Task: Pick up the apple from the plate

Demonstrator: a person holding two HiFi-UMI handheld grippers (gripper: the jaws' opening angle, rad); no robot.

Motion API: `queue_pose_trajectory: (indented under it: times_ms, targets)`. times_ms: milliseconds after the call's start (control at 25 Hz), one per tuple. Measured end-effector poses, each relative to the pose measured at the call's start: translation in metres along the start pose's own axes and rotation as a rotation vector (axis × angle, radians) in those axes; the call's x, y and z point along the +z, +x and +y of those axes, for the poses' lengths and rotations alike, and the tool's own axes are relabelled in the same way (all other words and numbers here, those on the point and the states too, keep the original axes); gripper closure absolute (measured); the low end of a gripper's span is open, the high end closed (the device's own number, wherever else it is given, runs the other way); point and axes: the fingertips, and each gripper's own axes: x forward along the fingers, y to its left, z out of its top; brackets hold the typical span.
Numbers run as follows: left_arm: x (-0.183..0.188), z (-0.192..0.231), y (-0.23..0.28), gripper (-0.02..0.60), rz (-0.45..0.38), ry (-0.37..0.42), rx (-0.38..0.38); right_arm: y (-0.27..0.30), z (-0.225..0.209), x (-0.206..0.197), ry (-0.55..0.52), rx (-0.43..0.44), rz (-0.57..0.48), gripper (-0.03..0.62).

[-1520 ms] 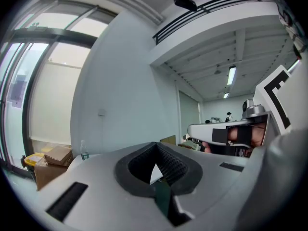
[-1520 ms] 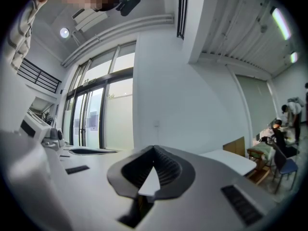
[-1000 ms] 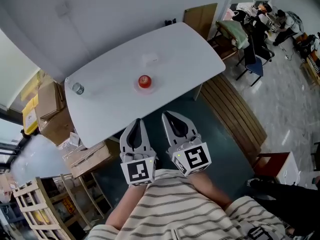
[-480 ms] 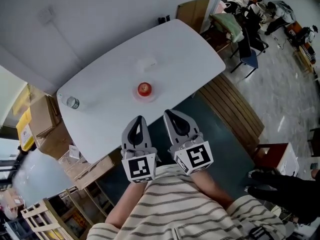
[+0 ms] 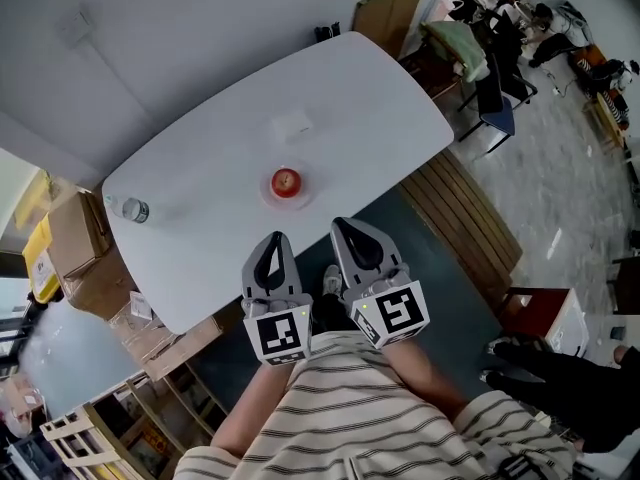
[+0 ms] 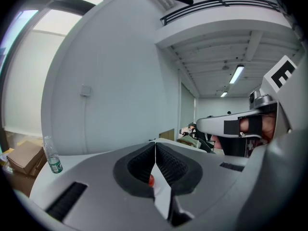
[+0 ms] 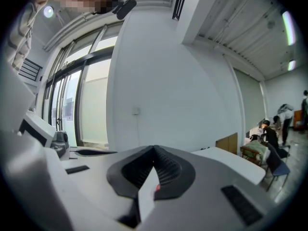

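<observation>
A red apple (image 5: 286, 181) sits on a pale plate (image 5: 270, 196) near the front edge of the white table (image 5: 350, 98). Both grippers hang side by side short of that edge, pointing at the table. My left gripper (image 5: 272, 240) is shut and holds nothing; the right gripper (image 5: 345, 226) is shut and empty too. In the left gripper view the jaws (image 6: 155, 144) meet in a line, and a red sliver of the apple (image 6: 151, 180) shows low between the pads. The right gripper view shows shut jaws (image 7: 154, 149) and the same red sliver of the apple (image 7: 157, 188).
A plastic bottle (image 5: 132, 209) stands at the table's left end and shows as a bottle (image 6: 52, 157) in the left gripper view. A small white slip (image 5: 295, 125) lies mid-table. Cardboard boxes (image 5: 70, 258) crowd the left; wooden slats (image 5: 460, 218) and chairs (image 5: 490, 78) are to the right.
Both shut grippers have come forward toward the table's front edge, so the apple now lies nearer to their tips. Neither jaw pair has opened.
</observation>
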Motion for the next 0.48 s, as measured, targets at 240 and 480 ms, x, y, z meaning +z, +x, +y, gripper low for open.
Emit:
queue_pose_trajectory:
  times_ms: [240, 480]
  targets:
    - [-0.018, -0.003, 0.019, 0.577, 0.042, -0.016, 0.016, 0.006, -0.011, -0.014, 0.002, 0.017, 0.032, 0.582]
    - [-0.041, -0.010, 0.037, 0.575, 0.093, -0.021, 0.015, 0.012, -0.029, -0.029, 0.028, 0.017, 0.058, 0.582]
